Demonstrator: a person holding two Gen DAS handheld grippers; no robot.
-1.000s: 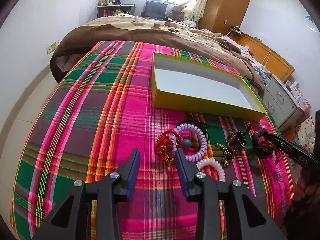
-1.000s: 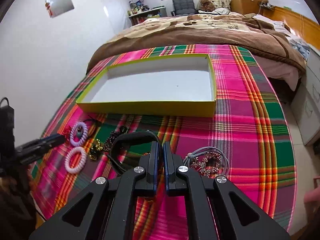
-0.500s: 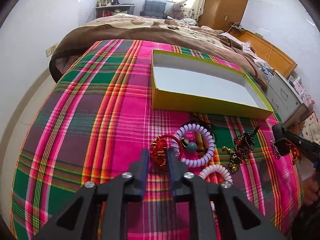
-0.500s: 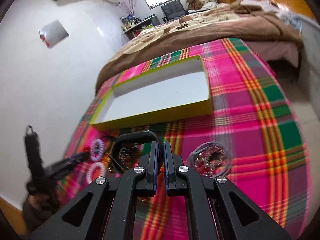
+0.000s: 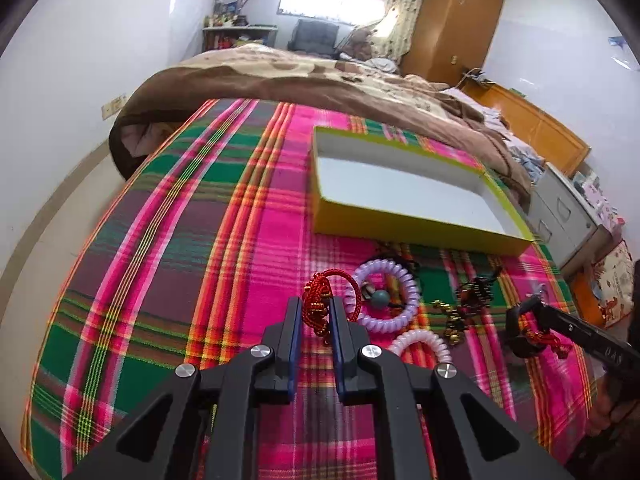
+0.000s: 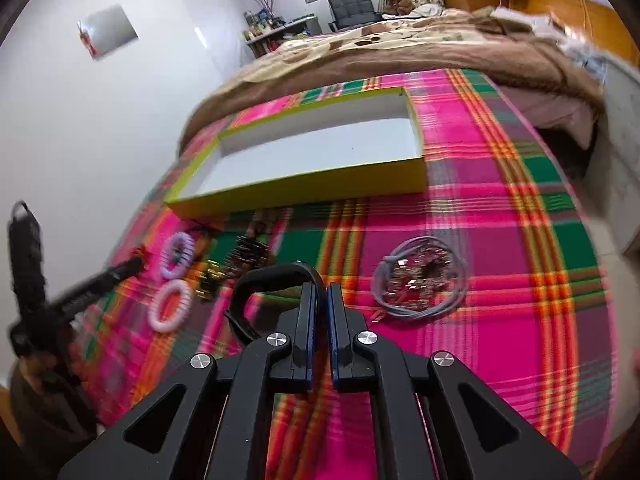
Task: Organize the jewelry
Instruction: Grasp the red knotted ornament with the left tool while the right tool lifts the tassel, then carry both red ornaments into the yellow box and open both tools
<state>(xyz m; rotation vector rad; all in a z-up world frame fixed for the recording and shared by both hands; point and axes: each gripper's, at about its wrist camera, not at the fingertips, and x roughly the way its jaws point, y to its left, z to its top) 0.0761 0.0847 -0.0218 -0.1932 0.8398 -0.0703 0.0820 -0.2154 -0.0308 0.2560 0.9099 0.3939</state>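
Red cord bracelet [image 5: 318, 304] sits pinched between the fingers of my left claw [image 5: 314, 320], the two pads closed in on its knotted beads, with a loop of cord sticking out past the tips toward 12 o'clock. Just beyond it at 1 o'clock lies the lilac spiral ring [image 5: 386, 294], flat on the plaid bedspread [image 5: 180, 240], with a small teal bead inside it. A pale pink spiral ring [image 5: 420, 344] lies near it at 3 o'clock of my left claw, and a dark beaded cluster [image 5: 472, 296] rests further right.

My right claw [image 6: 319, 312] is clamped nearly shut on the black band [image 6: 272, 280], which arcs out to the left of the fingertips, lifted off the cloth. At 2 o'clock from it a grey cord necklace with beads [image 6: 420, 278] lies coiled on the bedspread.

Yellow-walled tray [image 5: 400, 224] with a white floor sits on the bed at 12 o'clock in both views, beyond all the loose pieces. In the left wrist view the right claw shows at 3 o'clock, carrying the band.
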